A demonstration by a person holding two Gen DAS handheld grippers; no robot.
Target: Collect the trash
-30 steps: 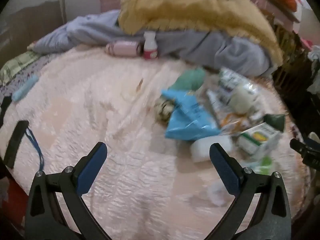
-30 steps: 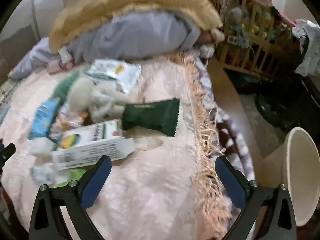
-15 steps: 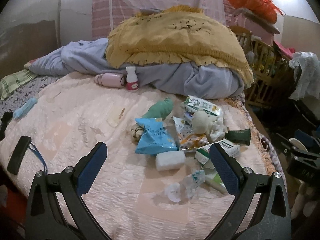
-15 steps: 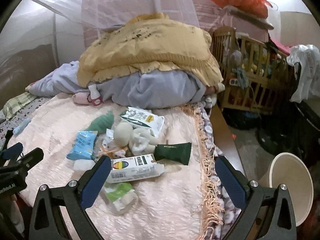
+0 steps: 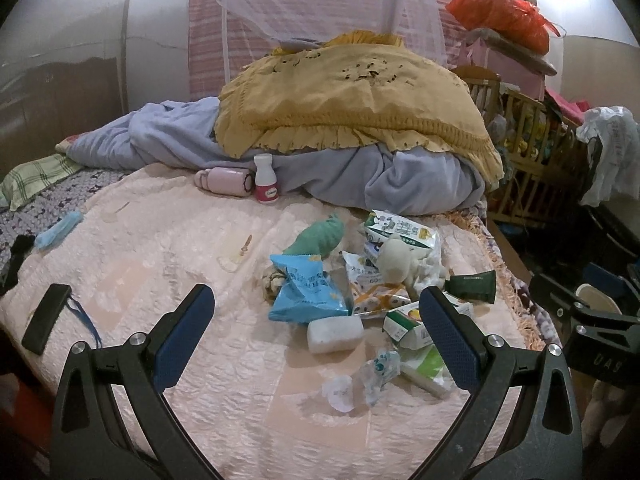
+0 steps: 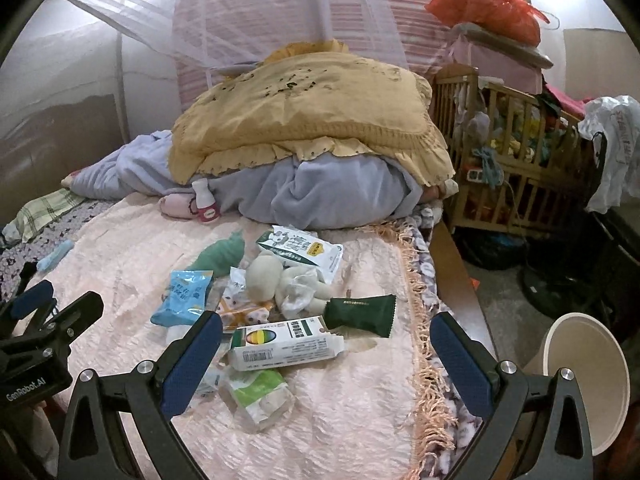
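While both tools hang above the near edge of the pale pink quilted bedspread [image 5: 160, 264], the left gripper [image 5: 316, 320] and the right gripper [image 6: 326, 352] each hold their 2 blue-padded fingers spread wide with nothing between them. The trash lies in a loose heap toward the bed's right side: a crumpled light blue snack bag [image 5: 306, 290], a white rectangular foam block [image 5: 335, 334] touching its lower edge, a white and green cardboard carton [image 6: 282, 346] lying flat, a dark green foil sachet [image 6: 360, 315] just beside the carton, and a white printed plastic pouch [image 6: 300, 250] farther back (some wrappers overlap, so edges blur together). A beige round plastic bin [image 6: 586, 384] stands on the floor off the bed's right edge.
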